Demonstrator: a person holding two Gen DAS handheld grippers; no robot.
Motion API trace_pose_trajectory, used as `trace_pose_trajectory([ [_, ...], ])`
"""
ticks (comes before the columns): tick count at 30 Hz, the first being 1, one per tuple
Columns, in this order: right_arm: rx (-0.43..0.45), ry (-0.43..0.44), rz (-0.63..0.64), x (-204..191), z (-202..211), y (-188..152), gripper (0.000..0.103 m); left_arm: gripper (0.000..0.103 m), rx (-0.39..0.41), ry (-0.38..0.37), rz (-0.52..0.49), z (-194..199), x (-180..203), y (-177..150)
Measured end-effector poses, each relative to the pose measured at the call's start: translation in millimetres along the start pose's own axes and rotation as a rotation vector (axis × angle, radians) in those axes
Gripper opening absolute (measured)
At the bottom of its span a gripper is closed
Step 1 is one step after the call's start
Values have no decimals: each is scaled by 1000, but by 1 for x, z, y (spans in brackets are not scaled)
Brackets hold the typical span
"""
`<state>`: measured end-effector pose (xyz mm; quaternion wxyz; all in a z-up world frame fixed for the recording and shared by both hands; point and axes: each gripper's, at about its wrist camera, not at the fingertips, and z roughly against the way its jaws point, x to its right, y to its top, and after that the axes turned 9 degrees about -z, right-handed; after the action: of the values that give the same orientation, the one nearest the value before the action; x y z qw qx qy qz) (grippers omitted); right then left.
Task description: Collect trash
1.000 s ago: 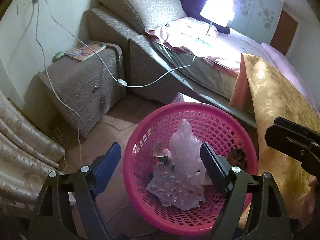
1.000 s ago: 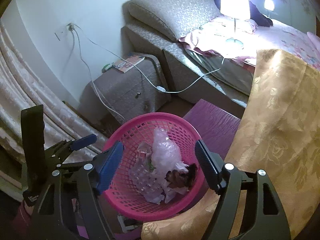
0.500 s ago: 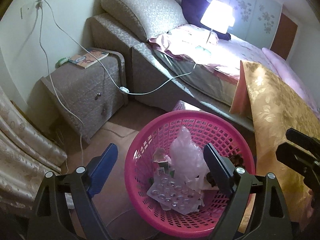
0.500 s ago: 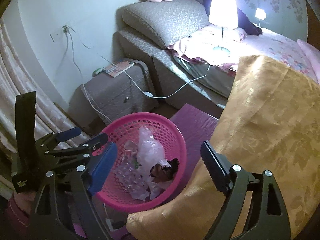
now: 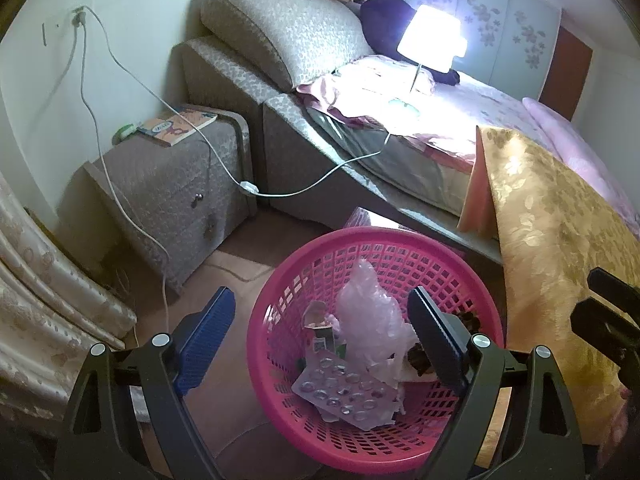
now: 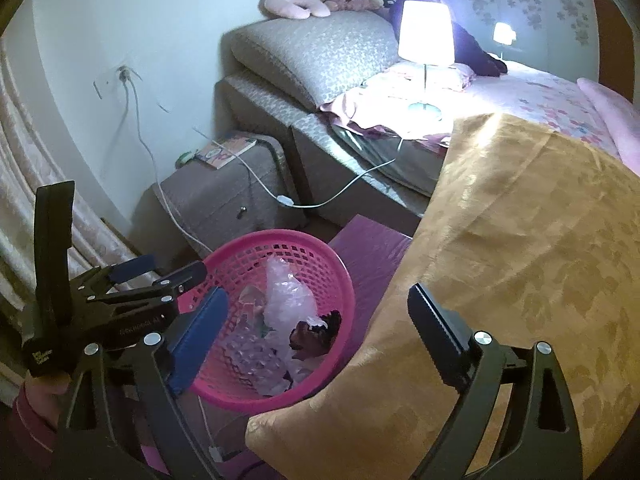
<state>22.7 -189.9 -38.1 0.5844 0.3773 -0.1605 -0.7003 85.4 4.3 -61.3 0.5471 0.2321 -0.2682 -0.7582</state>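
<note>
Right tongs (image 6: 316, 334) newly wider, empty, off rightward from pink basket (image 6: 336, 272); left tongs (image 5: 320, 332) agape above it

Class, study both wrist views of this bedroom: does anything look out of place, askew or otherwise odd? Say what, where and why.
A lit table lamp stands on the bed, not on the nightstand. Its cord hangs across the gap to the wall socket, a snag risk. The trash sits inside the pink basket; none looks spilled.
</note>
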Motion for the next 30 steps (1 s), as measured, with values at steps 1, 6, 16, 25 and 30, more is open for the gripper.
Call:
trace_pose_trajectory([
  [1, 7, -2, -1, 0, 3, -2, 89, 85, 2, 3, -1, 1, 0, 0],
  [6, 38, -12, 2, -1, 14, -6, 91, 85, 21, 19, -17, 10, 4, 2],
  [16, 111, -33, -14, 5, 39, -10, 93, 85, 69, 39, -38, 40, 14, 11],
  [25, 151, -47, -28, 15, 56, -16, 94, 88, 131, 36, -83, 89, 34, 14],
  [30, 191, -56, -38, 21, 70, -18, 95, 89, 157, 49, -80, 108, 39, 11],
])
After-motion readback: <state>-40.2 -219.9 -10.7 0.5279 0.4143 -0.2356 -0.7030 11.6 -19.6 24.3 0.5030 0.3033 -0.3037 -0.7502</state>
